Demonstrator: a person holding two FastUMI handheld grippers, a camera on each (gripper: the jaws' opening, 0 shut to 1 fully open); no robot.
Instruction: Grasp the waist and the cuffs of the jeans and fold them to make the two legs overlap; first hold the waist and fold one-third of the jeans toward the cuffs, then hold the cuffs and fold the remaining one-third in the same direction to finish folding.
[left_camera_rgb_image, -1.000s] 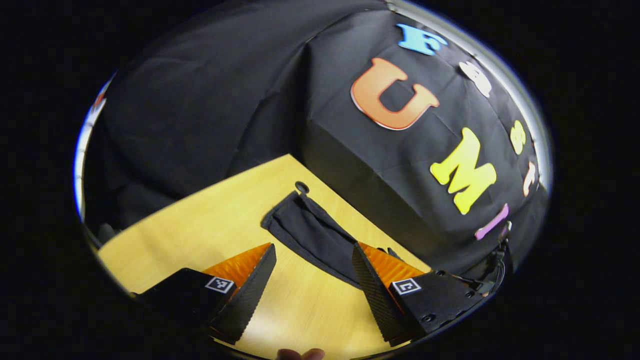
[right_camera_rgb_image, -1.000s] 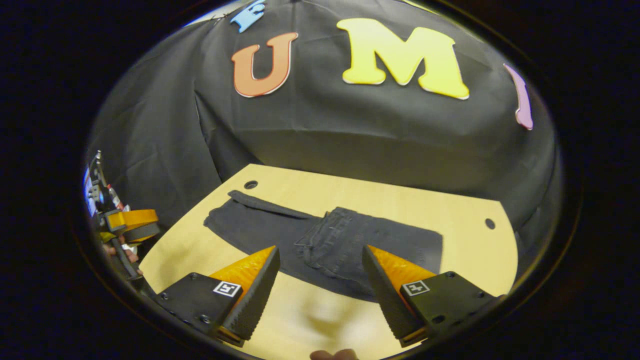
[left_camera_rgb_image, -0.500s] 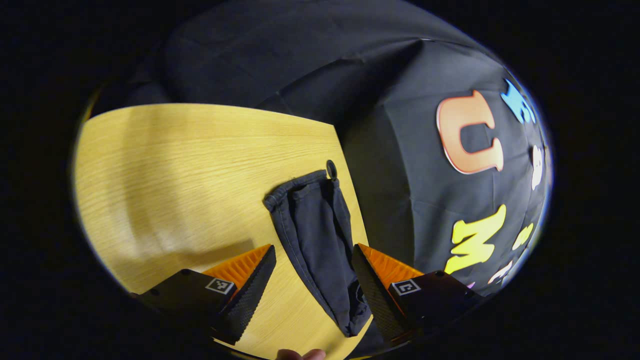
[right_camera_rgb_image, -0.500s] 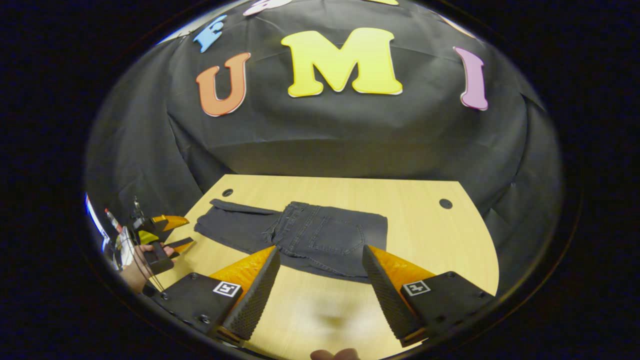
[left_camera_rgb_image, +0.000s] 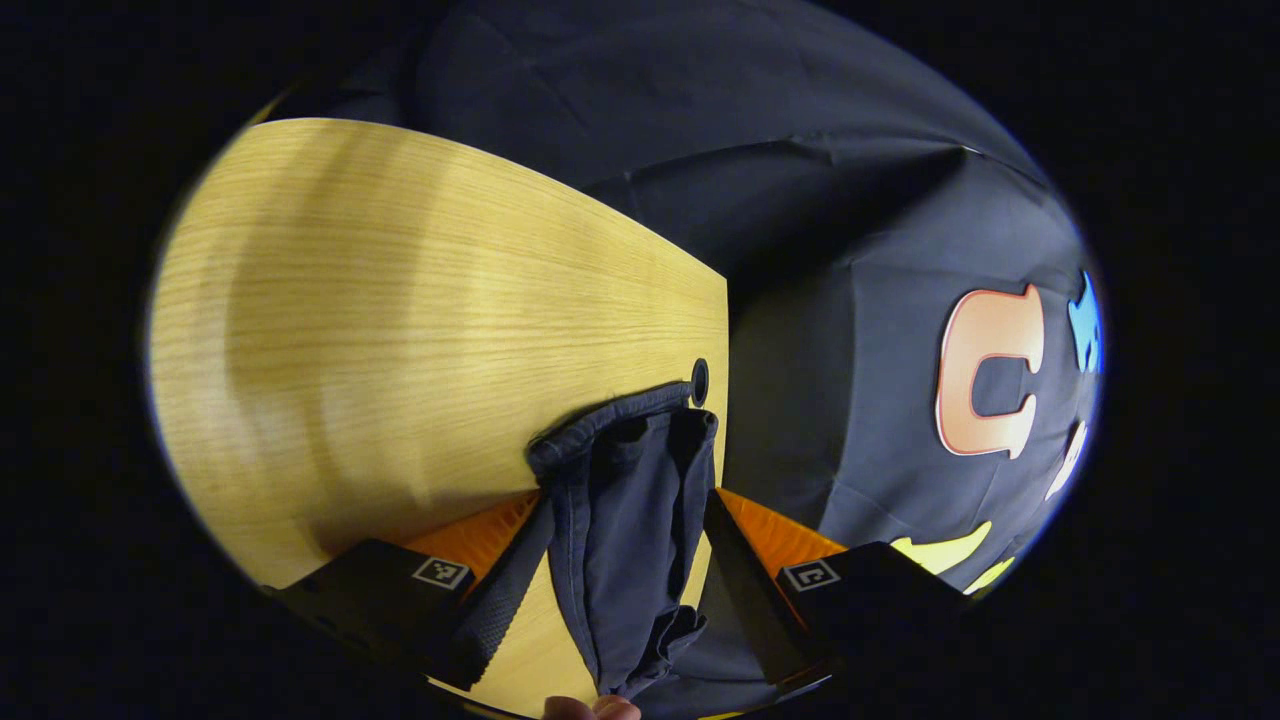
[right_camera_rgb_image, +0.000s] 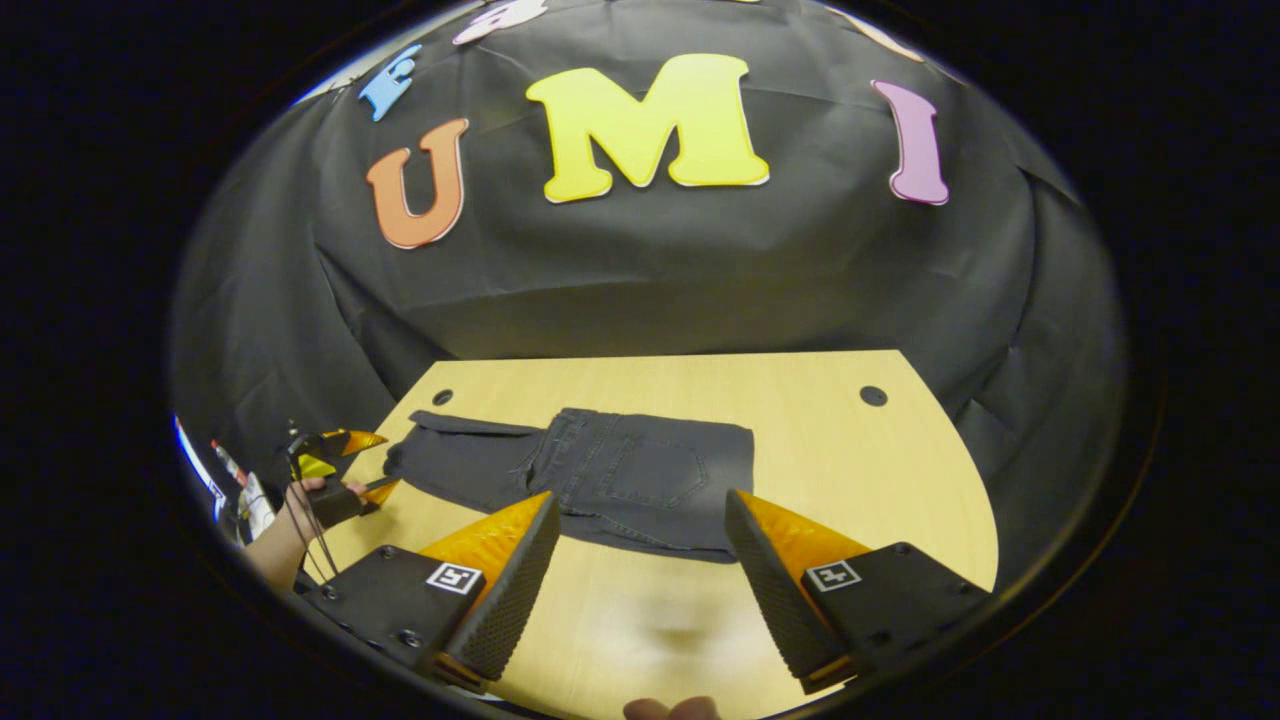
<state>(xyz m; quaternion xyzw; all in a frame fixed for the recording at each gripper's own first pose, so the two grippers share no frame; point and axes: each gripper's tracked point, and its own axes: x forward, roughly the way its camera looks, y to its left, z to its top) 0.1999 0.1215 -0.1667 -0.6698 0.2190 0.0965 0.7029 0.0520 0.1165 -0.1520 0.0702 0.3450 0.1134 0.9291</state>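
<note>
The dark jeans (right_camera_rgb_image: 640, 480) lie flat on the wooden table (right_camera_rgb_image: 830, 470), with the waist part folded over onto the legs. The cuff end (right_camera_rgb_image: 440, 455) reaches toward the table's left side. In the left gripper view the cuffs (left_camera_rgb_image: 625, 470) lie between the fingers of my left gripper (left_camera_rgb_image: 625, 590), which is open and straddles them. The right gripper view shows that same left gripper (right_camera_rgb_image: 340, 470) in a hand at the cuff end. My right gripper (right_camera_rgb_image: 640, 590) hangs open over bare table in front of the jeans, holding nothing.
A round hole (left_camera_rgb_image: 699, 381) sits in the table just past the cuffs, close to the table's edge. Two such holes (right_camera_rgb_image: 873, 395) mark the far corners in the right gripper view. Black cloth walls surround the table closely.
My left gripper has swung round and moved in until the cuffs lie between its open fingers. My right gripper has drawn back a little from the folded waist.
</note>
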